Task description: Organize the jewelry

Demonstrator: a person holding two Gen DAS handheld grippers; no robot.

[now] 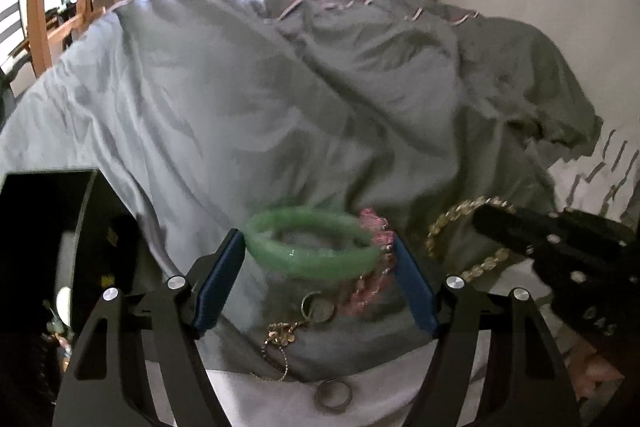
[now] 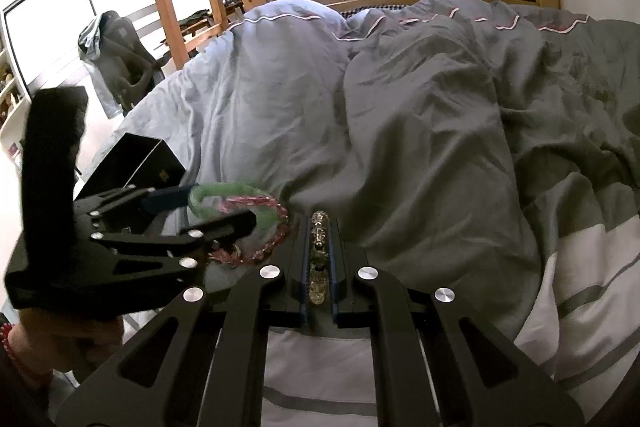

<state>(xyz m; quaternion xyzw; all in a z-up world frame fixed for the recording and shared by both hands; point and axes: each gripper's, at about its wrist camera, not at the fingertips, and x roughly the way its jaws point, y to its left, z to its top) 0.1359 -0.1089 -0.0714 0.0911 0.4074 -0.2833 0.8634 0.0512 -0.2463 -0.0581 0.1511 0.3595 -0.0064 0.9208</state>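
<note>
Blue fingers [image 1: 224, 279] of the left gripper [image 1: 320, 263] stand wide apart at lower centre of the left view, flanking a green bangle [image 1: 308, 247]; the left pad sits at the bangle's rim, the right one against a pink bead bracelet [image 1: 374, 267] beside it. Whether the pads press cannot be told through the blur. Below, on the grey duvet [image 1: 280, 87], lie a gold chain [image 1: 282, 333] and a plain ring [image 1: 333, 395]. Black box [image 1: 48, 227] sits at left edge. Right gripper [image 2: 318, 259] is closed tight on a clear bead bracelet [image 2: 318, 251], seen edge-on at lower centre of the right view, its loop showing at right in the left view.
</note>
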